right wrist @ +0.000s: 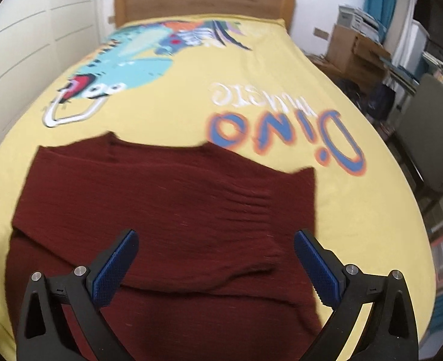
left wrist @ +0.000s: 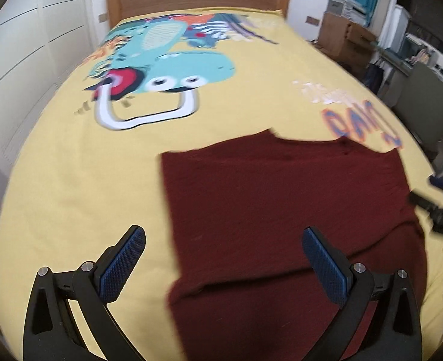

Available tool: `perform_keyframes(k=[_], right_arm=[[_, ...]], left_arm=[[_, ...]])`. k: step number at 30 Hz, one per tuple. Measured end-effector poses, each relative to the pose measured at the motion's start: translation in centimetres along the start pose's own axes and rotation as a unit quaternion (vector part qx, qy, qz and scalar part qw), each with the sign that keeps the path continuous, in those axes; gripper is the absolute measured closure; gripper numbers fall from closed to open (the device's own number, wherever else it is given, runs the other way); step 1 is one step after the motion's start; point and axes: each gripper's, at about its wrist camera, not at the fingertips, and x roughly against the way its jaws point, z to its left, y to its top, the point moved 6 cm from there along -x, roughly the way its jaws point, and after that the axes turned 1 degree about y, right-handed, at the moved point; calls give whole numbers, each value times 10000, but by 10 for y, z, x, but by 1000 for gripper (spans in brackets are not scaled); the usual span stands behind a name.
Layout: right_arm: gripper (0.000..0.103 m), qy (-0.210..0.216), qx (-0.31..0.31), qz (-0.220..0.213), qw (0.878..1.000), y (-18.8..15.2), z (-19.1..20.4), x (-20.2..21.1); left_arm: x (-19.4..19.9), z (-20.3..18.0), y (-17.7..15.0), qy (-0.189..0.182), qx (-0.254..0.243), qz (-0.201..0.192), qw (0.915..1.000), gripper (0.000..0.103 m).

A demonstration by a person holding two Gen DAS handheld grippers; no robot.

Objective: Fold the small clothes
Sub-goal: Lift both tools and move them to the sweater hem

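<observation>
Folding is judged mid-step: a dark red knitted garment (right wrist: 161, 210) lies partly folded on the yellow printed bedspread (left wrist: 70, 180), below both spread, empty tools, left (left wrist: 224, 264) and right (right wrist: 215, 267). Next, an edge must be regripped.

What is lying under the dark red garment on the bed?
The dark red garment lies on a yellow bedspread printed with a cartoon dinosaur and lettering. Whatever print or thing sits directly beneath the garment is covered.
</observation>
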Motion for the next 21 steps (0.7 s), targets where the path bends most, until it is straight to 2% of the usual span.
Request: perform_keyframes(k=[2,5,9,14,17,21], right_arm=[[0,85,82,-62,9999,-1,17,-1],[0,31,251,1,9997,-9,35,-15],[0,28,321,250,9992,-26,43,-46],[0,-112,374,578,9976,-48,32,-82],[0,-113,201,511,9984,-52,12,-84],[0,-146,-75,545,9984,-55,-15,-85]], left_arm=[[-17,-21,8,-56,-56,70,9999,1],[-52,-40,-15,-187,10,334,9993,1],[-90,-50,-43,-6,-47,730,9973,1],[-96,-35,-57,141,-213,668,9974,1],[-97,-19,-62,202,-182,705,9971,1],[-96,-3,-72,-118,40,740,9972,1]])
